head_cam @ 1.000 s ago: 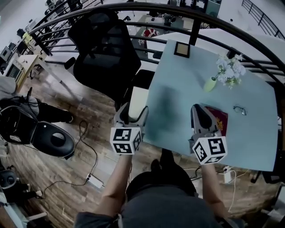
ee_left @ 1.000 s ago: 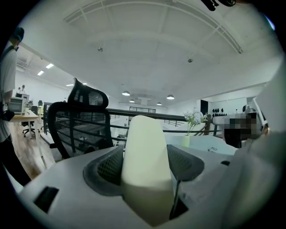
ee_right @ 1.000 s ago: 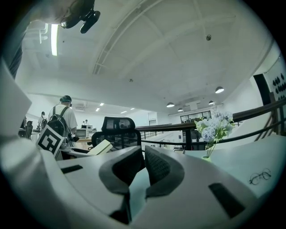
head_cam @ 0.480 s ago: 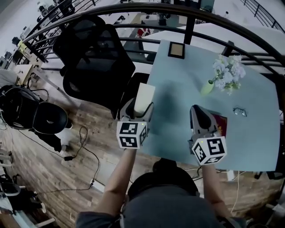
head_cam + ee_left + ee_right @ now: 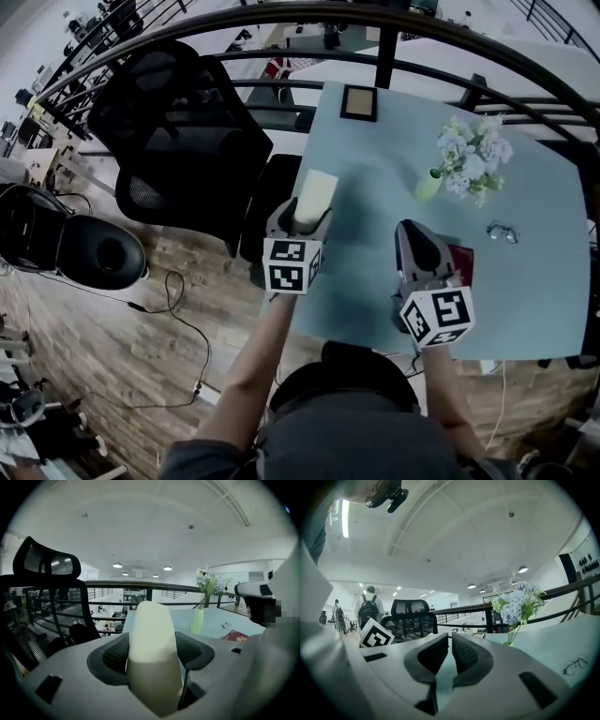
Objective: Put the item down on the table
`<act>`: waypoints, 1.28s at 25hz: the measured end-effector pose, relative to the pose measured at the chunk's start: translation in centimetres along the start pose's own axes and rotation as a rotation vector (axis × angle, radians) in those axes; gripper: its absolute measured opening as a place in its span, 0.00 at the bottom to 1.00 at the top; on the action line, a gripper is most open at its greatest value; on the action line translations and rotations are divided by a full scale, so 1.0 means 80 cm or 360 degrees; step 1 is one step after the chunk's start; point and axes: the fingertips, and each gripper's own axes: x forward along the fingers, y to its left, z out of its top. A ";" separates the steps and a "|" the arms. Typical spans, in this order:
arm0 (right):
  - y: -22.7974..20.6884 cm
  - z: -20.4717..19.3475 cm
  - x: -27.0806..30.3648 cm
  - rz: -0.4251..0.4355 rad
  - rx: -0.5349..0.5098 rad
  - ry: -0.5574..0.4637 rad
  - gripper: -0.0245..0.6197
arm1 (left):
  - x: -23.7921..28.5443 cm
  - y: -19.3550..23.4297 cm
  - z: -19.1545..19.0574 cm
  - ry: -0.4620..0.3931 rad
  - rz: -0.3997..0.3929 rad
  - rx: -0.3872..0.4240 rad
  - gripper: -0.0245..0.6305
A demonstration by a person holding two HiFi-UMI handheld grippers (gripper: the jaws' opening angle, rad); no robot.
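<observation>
My left gripper [image 5: 302, 217] is shut on a pale cream, rounded cylinder [image 5: 316, 193] that stands upright between the jaws. It hangs over the left edge of the light blue table [image 5: 370, 272]. In the left gripper view the cylinder [image 5: 149, 630] fills the gap between the dark pads of the left gripper [image 5: 154, 657]. My right gripper [image 5: 418, 236] hovers over the table's near right part, shut with nothing in it. In the right gripper view the pads of the right gripper [image 5: 450, 652] nearly meet.
A small vase of pale flowers [image 5: 467, 156], a picture frame [image 5: 358, 101], eyeglasses [image 5: 502, 232] and a red book [image 5: 462, 259] lie on the table. A black office chair [image 5: 178, 141] stands left of it. A dark railing [image 5: 281, 19] curves behind.
My left gripper has carried the cylinder rightward and forward, from beside the table to above its left edge. The right gripper has hardly moved.
</observation>
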 end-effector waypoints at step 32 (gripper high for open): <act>-0.037 -0.017 0.006 -0.0042 0.0047 0.0061 0.07 | 0.112 -0.007 -0.113 0.0523 0.0010 0.0049 0.51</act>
